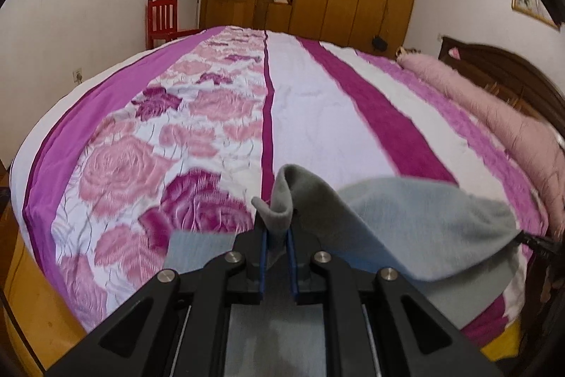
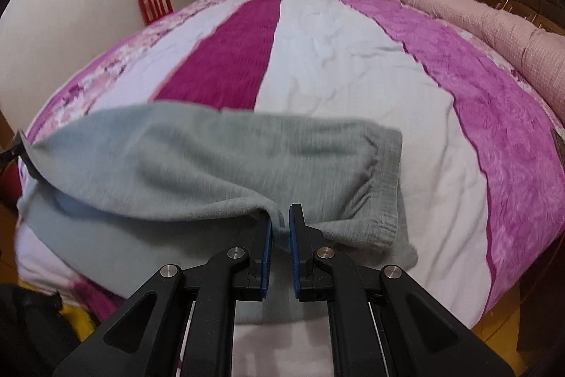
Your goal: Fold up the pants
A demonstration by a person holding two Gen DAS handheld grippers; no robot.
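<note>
Fold half made: my left claw (image 1: 277, 232) and right claw (image 2: 279, 227) each pinched the soft grey knit pants (image 2: 219, 158), lifted over the striped pink bedspread (image 2: 339, 59), not yet laid flat.

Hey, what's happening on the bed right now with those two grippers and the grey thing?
A person is folding grey pants on a bed with a pink and purple striped cover, using a handheld gripper in each hand. The left gripper has its jaws shut on a bunched edge of the fabric, and the right gripper is shut on another edge near the ribbed band. Part of the pants is lifted off the cover between them; the fold is not yet laid flat.
</note>
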